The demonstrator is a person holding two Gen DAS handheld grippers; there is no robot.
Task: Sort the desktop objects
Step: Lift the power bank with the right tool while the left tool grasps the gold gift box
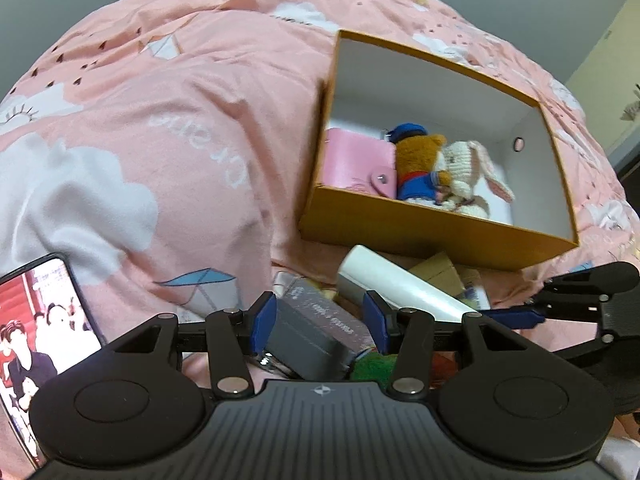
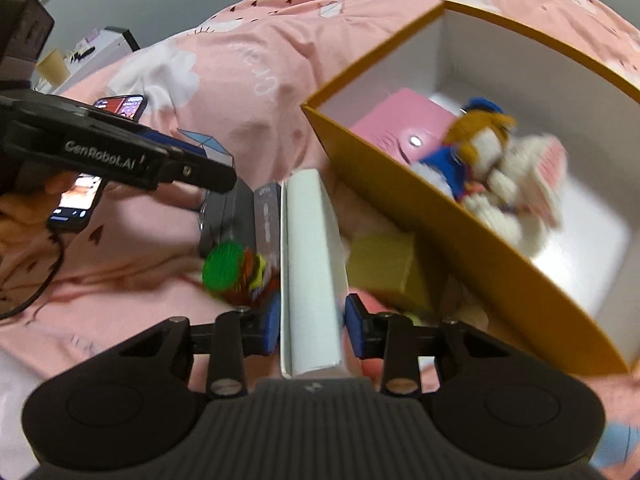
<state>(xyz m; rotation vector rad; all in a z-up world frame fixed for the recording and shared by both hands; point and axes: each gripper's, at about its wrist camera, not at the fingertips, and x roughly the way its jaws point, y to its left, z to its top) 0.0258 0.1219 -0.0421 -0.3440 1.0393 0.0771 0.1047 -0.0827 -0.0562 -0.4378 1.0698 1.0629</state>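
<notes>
Bedding in pink, printed with white clouds, fills my left wrist view (image 1: 168, 128). My left gripper (image 1: 320, 320) points down at a grey box (image 1: 316, 332) lying on it, and its blue pads stand wide on either side of the box; I cannot tell whether they touch it. Just right of the grey box lies a white box (image 1: 396, 284), with my right gripper (image 1: 516, 316) reaching in from the right edge toward its near end. Far and right of these sits an open yellow box (image 1: 440, 232) with a white inside. In its near left part lie a pink wallet (image 1: 352, 160), a brown plush bear in blue (image 1: 420, 160) and a white knitted rabbit (image 1: 468, 176), touching one another. A phone (image 1: 44, 320) with a lit screen lies at the near left.

From my right wrist, my right gripper (image 2: 311, 322) straddles the near end of the white box (image 2: 310, 264); the left pad looks pressed to its side, the right pad sits just beside it with a thin gap, so the hold is narrow but not clearly clamped. A green-topped toy (image 2: 226, 268) lies just left of the white box, touching the grey box (image 2: 240, 216). My left gripper (image 2: 212, 176) comes in from the left above them. The yellow box (image 2: 480, 256) lies to the right, blurred, the wallet (image 2: 400, 124), bear (image 2: 472, 136) and rabbit (image 2: 520, 176) inside.
</notes>
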